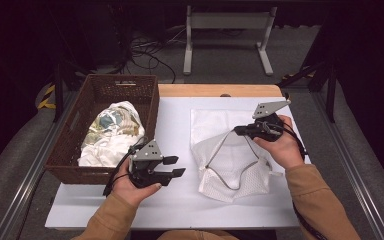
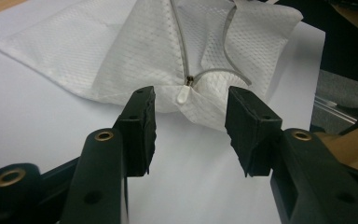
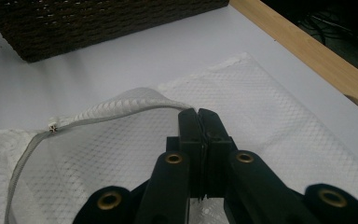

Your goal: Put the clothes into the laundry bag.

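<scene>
Brown wicker basket (image 1: 75, 145) of crumpled cloth (image 1: 112, 132) left of mesh bag (image 1: 230, 160)

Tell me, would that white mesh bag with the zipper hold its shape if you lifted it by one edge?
Probably not. The white mesh bag already sags and creases where the right gripper pinches its zippered rim, so it looks floppy. Its thin, see-through netting suggests it weighs little. Pushed, it would likely bunch up on the smooth white table rather than slide whole.
</scene>
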`<state>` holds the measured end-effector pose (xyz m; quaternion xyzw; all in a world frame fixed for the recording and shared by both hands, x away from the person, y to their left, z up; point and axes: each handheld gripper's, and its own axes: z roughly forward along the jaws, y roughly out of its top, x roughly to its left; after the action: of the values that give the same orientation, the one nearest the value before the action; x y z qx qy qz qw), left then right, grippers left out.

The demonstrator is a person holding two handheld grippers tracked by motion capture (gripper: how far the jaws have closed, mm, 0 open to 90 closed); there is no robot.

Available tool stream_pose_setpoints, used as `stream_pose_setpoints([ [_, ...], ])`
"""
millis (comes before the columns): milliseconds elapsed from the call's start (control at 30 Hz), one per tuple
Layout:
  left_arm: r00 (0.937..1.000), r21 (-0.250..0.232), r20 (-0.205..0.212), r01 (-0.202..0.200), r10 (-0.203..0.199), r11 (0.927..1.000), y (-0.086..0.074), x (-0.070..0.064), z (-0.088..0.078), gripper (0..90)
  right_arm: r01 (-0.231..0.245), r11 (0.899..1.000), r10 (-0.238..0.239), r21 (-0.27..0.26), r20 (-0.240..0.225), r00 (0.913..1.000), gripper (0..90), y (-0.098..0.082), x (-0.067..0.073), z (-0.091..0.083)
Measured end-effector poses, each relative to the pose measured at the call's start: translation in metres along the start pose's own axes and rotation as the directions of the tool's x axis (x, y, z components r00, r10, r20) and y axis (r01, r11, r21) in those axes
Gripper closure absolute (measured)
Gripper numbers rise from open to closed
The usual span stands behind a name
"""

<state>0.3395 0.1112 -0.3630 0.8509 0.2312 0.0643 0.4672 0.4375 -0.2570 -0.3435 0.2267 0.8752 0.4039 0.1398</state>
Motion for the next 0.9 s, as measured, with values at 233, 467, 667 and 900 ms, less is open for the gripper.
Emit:
stream_pose_setpoints([
  [233, 0.999, -0.018, -0.04, 0.021, -0.021, 0.9996, 0.008, 0.012, -0.015, 52.2, -0.002, 1.0, 0.002, 0.007, -0.004, 1.0, 89.4, 0.0, -0.002, -0.001],
  [467, 0.9957, -0.031, -0.057, 0.071, -0.073, 0.997, 0.01, 0.029, -0.028, 51.7, -0.003, 1.0, 0.003, 0.01, -0.007, 1.0, 89.5, -0.001, -0.003, -0.001],
  [667, 0.9908, -0.033, -0.076, 0.11, -0.112, 0.9934, 0.01, 0.041, -0.038, 50.0, 0.002, 1.0, -0.002, 0.013, -0.012, 0.9999, 89.5, -0.003, -0.002, 0.001],
  [900, 0.9851, -0.007, -0.122, 0.122, -0.122, 0.9925, 0.011, 0.053, -0.045, 47.1, -0.002, 1.0, 0.002, 0.017, -0.018, 0.9998, 89.5, -0.005, -0.002, 0.002],
])
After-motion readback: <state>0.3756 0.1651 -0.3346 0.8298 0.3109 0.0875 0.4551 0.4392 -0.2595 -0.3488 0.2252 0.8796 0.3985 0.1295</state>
